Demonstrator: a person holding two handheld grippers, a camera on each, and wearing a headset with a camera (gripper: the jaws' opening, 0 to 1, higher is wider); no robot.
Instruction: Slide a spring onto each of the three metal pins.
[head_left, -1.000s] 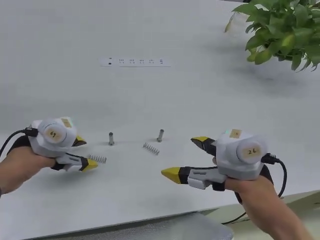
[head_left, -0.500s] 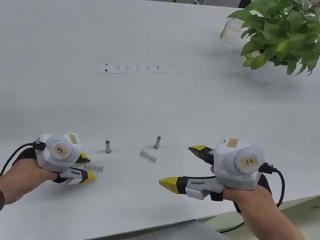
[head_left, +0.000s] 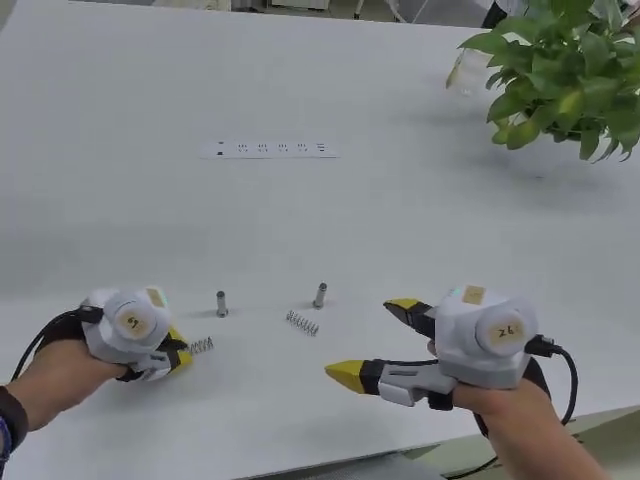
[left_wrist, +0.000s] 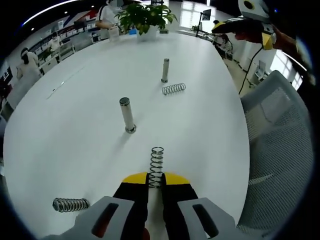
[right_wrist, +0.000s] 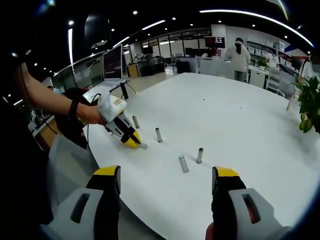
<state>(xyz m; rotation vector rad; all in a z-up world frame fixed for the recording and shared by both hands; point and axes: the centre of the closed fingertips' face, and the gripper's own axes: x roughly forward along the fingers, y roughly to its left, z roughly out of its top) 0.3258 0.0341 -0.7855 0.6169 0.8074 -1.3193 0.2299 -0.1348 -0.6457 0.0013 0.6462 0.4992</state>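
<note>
Left claw clamping spring, loose spring nearby (left gripper view)

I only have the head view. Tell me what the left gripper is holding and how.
Observer: The left gripper is shut on the held spring by one end; the rest sticks out ahead of the tips.
Operator: Find the third spring for me.
Observer: The third spring lies flat beside the left gripper, low on the left of the left gripper view.
Operator: Give me the near pin against the held spring.
Observer: In the left gripper view the near pin stands upright, ahead and a little left of the held spring's free end, apart from it.
</note>
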